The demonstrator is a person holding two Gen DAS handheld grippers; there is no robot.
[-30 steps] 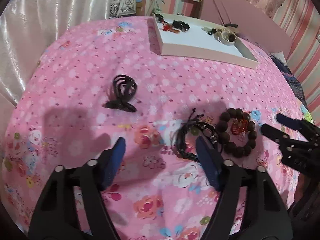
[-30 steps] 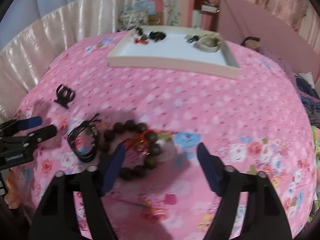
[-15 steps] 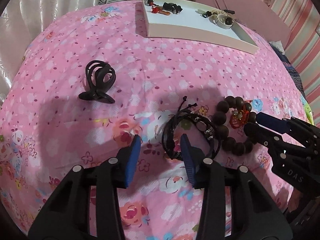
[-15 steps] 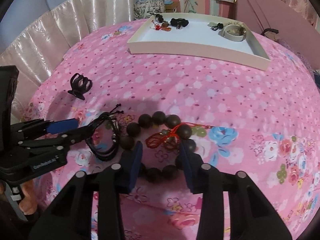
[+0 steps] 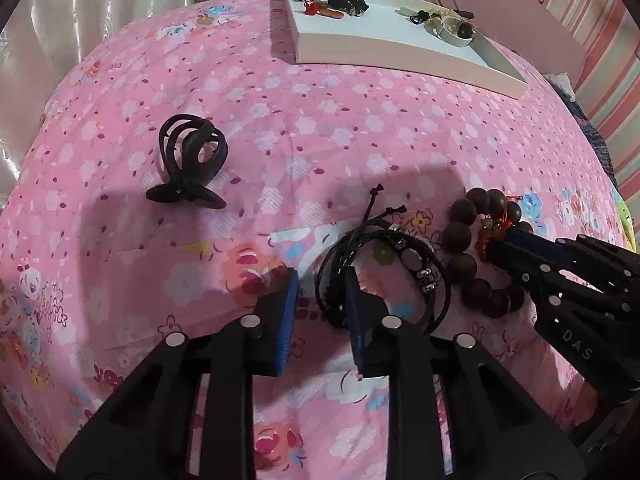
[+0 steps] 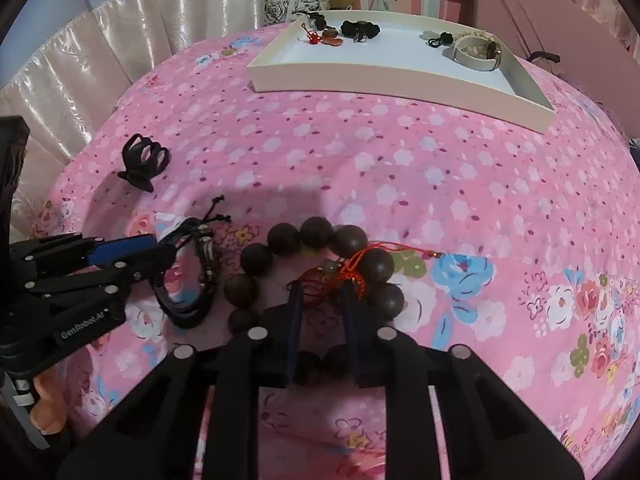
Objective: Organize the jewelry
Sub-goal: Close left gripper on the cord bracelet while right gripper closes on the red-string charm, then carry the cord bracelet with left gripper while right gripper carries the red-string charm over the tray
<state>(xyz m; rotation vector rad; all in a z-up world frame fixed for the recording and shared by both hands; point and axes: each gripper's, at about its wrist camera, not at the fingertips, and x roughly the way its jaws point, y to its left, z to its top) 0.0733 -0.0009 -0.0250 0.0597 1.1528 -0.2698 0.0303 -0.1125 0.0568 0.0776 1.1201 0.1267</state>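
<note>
My left tongs straddled the black cord bracelet's rim, half-closed; right tongs likewise bracketed the bead bracelet's red tassel. I needed firm, level squeezes before lifting.

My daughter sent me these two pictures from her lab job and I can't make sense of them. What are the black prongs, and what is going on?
Each picture comes from a camera on a hand-held gripper, looking along its blue-padded jaws. The left gripper straddles the near edge of a black cord bracelet. The right gripper closes around the near side of a bead bracelet; whether it grips yet, I cannot tell. A black hair claw lies on the pink bedspread. Behind sits a white tray holding other jewelry.
</note>
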